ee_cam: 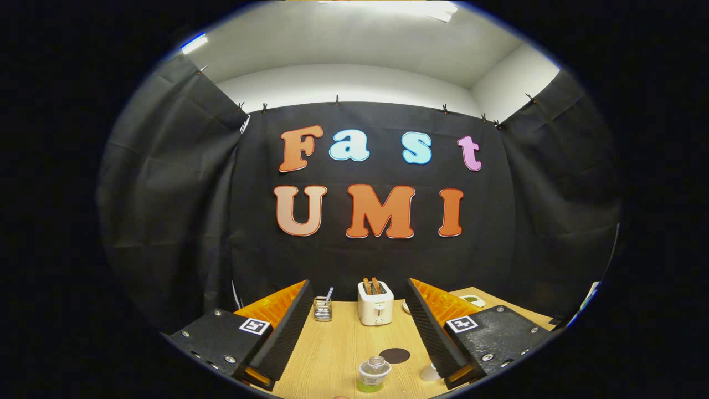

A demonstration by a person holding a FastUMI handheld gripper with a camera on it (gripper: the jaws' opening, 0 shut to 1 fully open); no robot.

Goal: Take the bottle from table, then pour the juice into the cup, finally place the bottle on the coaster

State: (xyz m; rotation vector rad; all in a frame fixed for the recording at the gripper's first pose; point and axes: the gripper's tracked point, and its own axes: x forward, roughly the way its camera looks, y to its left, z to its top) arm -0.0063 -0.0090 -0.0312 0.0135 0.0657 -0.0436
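A small clear bottle (372, 376) with a green label and a see-through cap stands upright on the wooden table (343, 343), seen from above. It is low between the rear ends of my two fingers and touches neither. A dark round coaster (394, 355) lies flat just beyond the bottle. A white cup (430, 372) is partly hidden behind the right finger (437, 327). My gripper (358, 284) is held above the table, open wide, with nothing between its pads.
A white toaster (375, 302) with toast in it stands at the table's far side, ahead of the fingertips. A wire holder (322, 308) with a utensil is left of it. A small white dish (472, 300) lies beyond the right finger.
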